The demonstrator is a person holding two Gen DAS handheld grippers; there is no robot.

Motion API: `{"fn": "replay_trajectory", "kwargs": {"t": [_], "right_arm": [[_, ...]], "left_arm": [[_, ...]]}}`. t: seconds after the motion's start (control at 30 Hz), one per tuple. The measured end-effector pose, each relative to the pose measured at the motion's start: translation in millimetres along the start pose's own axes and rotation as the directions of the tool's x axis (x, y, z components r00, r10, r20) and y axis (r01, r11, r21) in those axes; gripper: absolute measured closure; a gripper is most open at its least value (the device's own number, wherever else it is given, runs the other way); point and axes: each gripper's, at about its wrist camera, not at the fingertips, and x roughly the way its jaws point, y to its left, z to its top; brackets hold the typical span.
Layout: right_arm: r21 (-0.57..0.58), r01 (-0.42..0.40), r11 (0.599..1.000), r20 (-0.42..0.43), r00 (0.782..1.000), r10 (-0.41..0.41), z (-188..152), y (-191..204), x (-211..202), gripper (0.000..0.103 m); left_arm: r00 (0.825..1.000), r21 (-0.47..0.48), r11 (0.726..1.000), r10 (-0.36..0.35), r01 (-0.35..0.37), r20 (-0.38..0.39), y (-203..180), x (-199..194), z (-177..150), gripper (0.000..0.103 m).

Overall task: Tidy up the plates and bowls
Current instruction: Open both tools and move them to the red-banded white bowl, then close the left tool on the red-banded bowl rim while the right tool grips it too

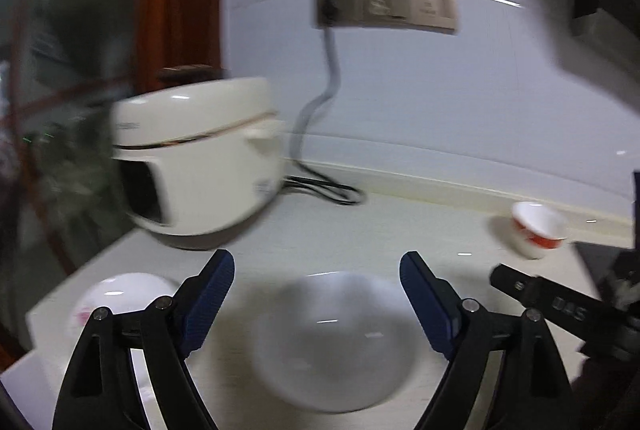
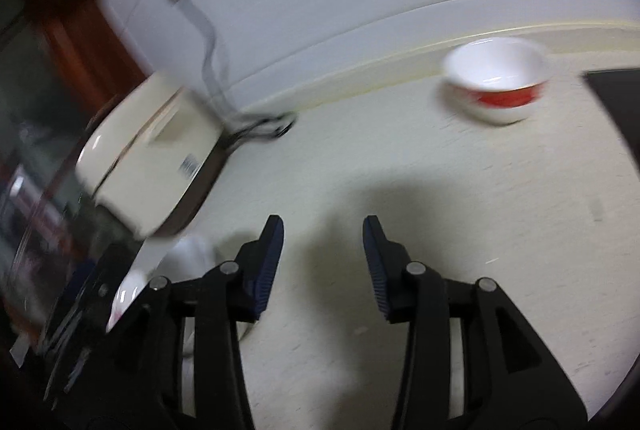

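Observation:
A plain white bowl (image 1: 332, 342) sits on the counter just below and between the fingers of my left gripper (image 1: 316, 270), which is open and empty. A white dish with a pink mark (image 1: 120, 296) lies to its left, partly behind the left finger. A white bowl with a red band (image 1: 538, 228) stands at the back right; it also shows in the right wrist view (image 2: 498, 84). My right gripper (image 2: 323, 230) is open and empty above bare counter, far short of that bowl. Both views are motion-blurred.
A cream rice cooker (image 1: 196, 158) stands at the back left, its cord (image 1: 328, 190) running up to a wall socket (image 1: 384, 6). The counter's left edge (image 1: 60, 294) is close to the pink-marked dish. A dark object (image 2: 612, 90) lies at the right edge.

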Motion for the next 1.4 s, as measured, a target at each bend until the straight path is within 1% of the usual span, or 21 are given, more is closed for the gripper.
{"fn": "replay_trajectory", "kwargs": {"t": [0.03,0.07,0.13,0.17,0.27,0.3,0.37,0.47,0.57,0.63,0.7,0.77,0.8,0.87,1.0,1.07,1.17,1.23,1.27,1.33,1.4], "right_arm": [[0.031,0.013,0.999,0.014,1.0,-0.013,5,-9,-3,0.055],[0.071,0.033,0.997,0.035,0.999,-0.035,11,-21,-7,0.054],[0.133,0.064,0.989,0.067,0.995,-0.073,22,-43,-14,0.053],[0.173,0.082,0.982,0.08,0.992,-0.097,27,-56,-18,0.053],[0.242,0.112,0.964,0.098,0.985,-0.139,36,-79,-25,0.053],[0.258,0.122,0.958,0.1,0.983,-0.152,38,-85,-26,0.053],[0.281,0.131,0.951,0.107,0.98,-0.167,40,-92,-30,0.053],[0.293,0.151,0.944,0.116,0.975,-0.192,42,-101,-35,0.051],[0.304,0.184,0.935,0.12,0.966,-0.229,45,-108,-36,0.05],[0.313,0.21,0.926,0.119,0.959,-0.257,46,-114,-35,0.05],[0.321,0.222,0.921,0.122,0.954,-0.273,46,-118,-37,0.05],[0.321,0.238,0.917,0.126,0.949,-0.29,46,-119,-38,0.05],[0.317,0.246,0.916,0.122,0.947,-0.297,46,-120,-37,0.049],[0.31,0.236,0.921,0.114,0.952,-0.283,46,-119,-35,0.044],[0.275,0.194,0.942,0.124,0.964,-0.235,51,-114,-28,0.04],[0.265,0.188,0.946,0.122,0.966,-0.226,54,-114,-22,0.036],[0.337,0.187,0.923,0.073,0.972,-0.223,66,-122,-1,0.036],[0.361,0.199,0.911,0.037,0.973,-0.227,79,-127,12,0.036],[0.36,0.221,0.906,0.019,0.969,-0.245,86,-127,18,0.036],[0.345,0.279,0.896,-0.034,0.958,-0.285,99,-127,30,0.036],[0.327,0.341,0.881,-0.112,0.94,-0.323,107,-130,43,0.039]], "left_arm": [[0.998,0.0,0.998,-0.057,0.057,-0.028,-11,5,7,0.017],[0.995,-0.002,0.996,-0.092,0.092,-0.05,-21,7,12,0.017],[0.984,0.01,0.99,-0.14,0.142,-0.11,-46,20,22,0.017],[0.976,0.016,0.985,-0.167,0.171,-0.138,-58,25,25,0.017],[0.941,0.002,0.964,-0.26,0.267,-0.216,-95,46,32,0.017],[0.937,-0.004,0.962,-0.266,0.272,-0.227,-105,52,33,0.017],[0.936,-0.018,0.961,-0.272,0.275,-0.224,-121,61,35,0.017],[0.942,-0.06,0.962,-0.274,0.267,-0.196,-136,75,41,0.017],[0.952,-0.081,0.97,-0.241,0.23,-0.188,-146,96,44,0.017],[0.951,-0.114,0.967,-0.248,0.23,-0.187,-145,103,41,0.017],[0.946,-0.144,0.958,-0.272,0.249,-0.174,-141,107,34,0.017],[0.936,-0.119,0.954,-0.293,0.274,-0.196,-143,113,30,0.017],[0.935,-0.108,0.954,-0.295,0.278,-0.199,-141,115,27,0.017],[0.934,-0.103,0.955,-0.293,0.277,-0.204,-139,116,23,0.017],[0.916,-0.152,0.943,-0.327,0.297,-0.233,-135,128,19,0.017],[0.908,-0.169,0.939,-0.336,0.301,-0.25,-132,136,17,0.017],[0.91,-0.181,0.94,-0.328,0.289,-0.253,-129,140,17,0.017],[0.914,-0.185,0.942,-0.322,0.281,-0.247,-126,140,18,0.017],[0.916,-0.192,0.941,-0.32,0.278,-0.243,-123,139,19,0.017],[0.912,-0.21,0.936,-0.33,0.283,-0.244,-119,140,21,0.017],[0.911,-0.226,0.934,-0.33,0.277,-0.248,-115,142,22,0.017]]}}
